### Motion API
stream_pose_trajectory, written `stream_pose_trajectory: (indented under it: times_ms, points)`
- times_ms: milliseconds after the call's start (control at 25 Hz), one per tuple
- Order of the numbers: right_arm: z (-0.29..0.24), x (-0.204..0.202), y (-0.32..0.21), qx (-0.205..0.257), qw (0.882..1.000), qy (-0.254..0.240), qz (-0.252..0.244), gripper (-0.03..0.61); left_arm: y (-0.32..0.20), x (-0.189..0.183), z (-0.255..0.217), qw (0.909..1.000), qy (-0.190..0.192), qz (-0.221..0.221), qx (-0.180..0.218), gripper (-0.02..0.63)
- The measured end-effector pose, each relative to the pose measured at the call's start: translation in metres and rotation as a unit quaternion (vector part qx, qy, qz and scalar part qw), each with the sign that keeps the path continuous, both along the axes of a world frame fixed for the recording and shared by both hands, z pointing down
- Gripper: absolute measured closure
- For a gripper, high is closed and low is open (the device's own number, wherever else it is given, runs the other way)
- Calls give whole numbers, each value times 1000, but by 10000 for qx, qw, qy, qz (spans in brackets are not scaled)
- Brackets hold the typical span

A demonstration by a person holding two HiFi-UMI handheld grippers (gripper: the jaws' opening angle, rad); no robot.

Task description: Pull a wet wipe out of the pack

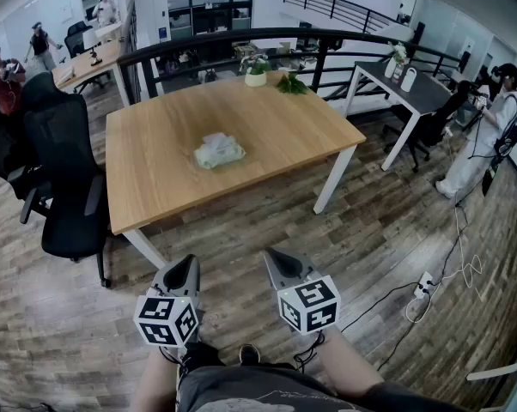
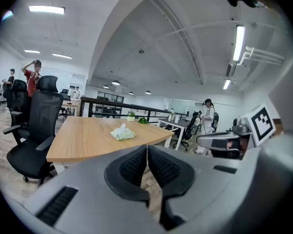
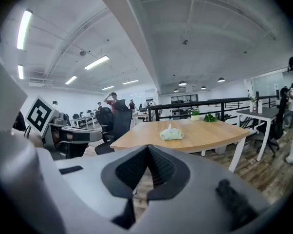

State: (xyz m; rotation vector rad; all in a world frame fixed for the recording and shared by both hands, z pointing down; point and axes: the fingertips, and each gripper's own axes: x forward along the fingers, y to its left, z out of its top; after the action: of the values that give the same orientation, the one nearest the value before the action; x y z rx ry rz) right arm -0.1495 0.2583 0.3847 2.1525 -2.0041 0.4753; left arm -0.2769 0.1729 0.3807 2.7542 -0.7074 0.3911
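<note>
The left gripper [image 2: 147,149] had its jaws pressed together with nothing between them, and the right gripper [image 3: 147,148] was likewise closed and empty. Both were held low, side by side over the floor [image 1: 258,226], well short of the desk [image 1: 151,178]. The pack [image 1: 218,151] lay near the desk's middle, far from both jaws, with a wipe [image 1: 215,137] tufted up from its top. The task looked not yet begun, with only the approach in hand. The next move probably called for reaching the desk's near edge, then opening one pair of jaws around that tuft.
</note>
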Motion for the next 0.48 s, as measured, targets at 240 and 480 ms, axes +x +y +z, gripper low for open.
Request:
stream_pose_trajectory:
  times_ms: [240,480]
  points:
    - [-1,1,-5,-8,10000,53,-37,555,-4,6,-3,10000,-3,38,65,592]
    - [1,0,-7,-54,9998,118,-144,555,-4,10,0,10000,-22,75,34,591]
